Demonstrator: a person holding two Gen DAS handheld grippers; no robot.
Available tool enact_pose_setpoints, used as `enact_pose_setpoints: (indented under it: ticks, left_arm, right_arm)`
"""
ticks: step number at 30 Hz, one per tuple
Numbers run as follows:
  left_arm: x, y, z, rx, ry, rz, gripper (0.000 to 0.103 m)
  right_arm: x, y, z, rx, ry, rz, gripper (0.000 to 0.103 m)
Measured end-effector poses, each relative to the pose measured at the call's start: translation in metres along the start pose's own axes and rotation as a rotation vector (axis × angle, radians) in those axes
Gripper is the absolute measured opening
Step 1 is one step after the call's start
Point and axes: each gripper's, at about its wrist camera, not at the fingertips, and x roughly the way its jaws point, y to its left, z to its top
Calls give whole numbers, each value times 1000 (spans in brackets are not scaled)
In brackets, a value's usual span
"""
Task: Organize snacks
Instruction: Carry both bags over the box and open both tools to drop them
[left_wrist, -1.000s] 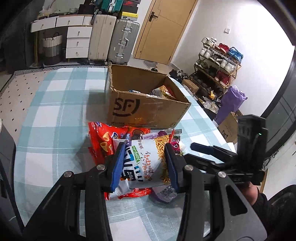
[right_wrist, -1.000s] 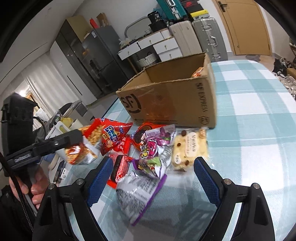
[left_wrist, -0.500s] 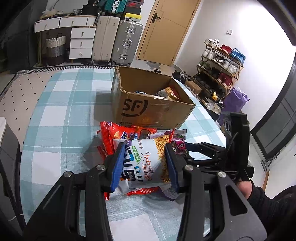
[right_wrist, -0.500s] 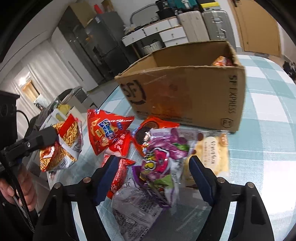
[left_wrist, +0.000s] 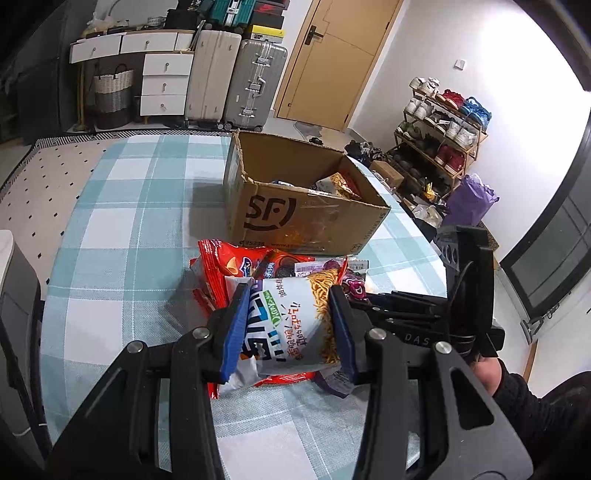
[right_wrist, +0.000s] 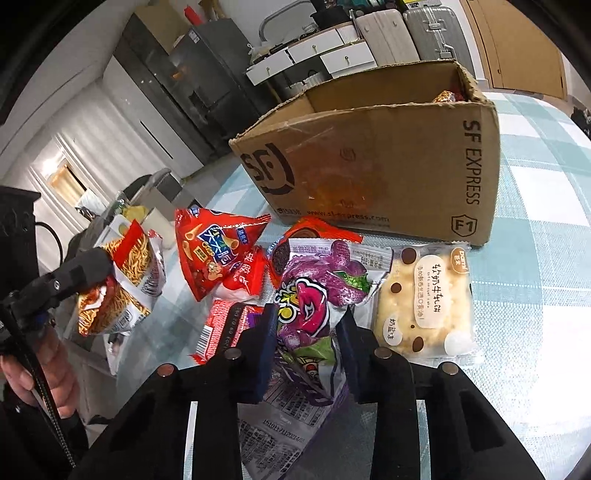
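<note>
My left gripper (left_wrist: 290, 326) is shut on a white noodle-snack bag (left_wrist: 291, 325) and holds it above the pile; the bag also shows in the right wrist view (right_wrist: 125, 280). My right gripper (right_wrist: 308, 332) is shut on a purple snack bag (right_wrist: 314, 295) lying in the pile. An open SF cardboard box (left_wrist: 295, 218) (right_wrist: 373, 173) stands just beyond the pile and holds several snacks (left_wrist: 340, 182). A red chips bag (right_wrist: 218, 251), a small red packet (right_wrist: 218, 332) and a cream bread pack (right_wrist: 428, 302) lie on the checked tablecloth (right_wrist: 535, 258).
Suitcases (left_wrist: 236, 81) and white drawers (left_wrist: 162, 77) stand behind the table. A shoe rack (left_wrist: 443, 122) and a purple bag (left_wrist: 469, 199) are off the table's right side. A chair back (left_wrist: 18, 295) is at the left edge.
My right gripper moved in low over the pile and closed on the purple bag. My left gripper lifted the noodle bag slightly higher and stayed shut.
</note>
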Motion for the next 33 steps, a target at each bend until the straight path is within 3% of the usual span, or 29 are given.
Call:
enact_pose_setpoints:
  ticks: [18, 33]
  left_arm:
    - [-4, -9, 1, 10, -3, -1, 39]
    - [-11, -11, 34, -3, -71, -17, 39]
  right_arm:
    - [-48, 1, -8, 26, -106, 62, 30]
    - [-98, 22, 16, -3, -185, 115, 30]
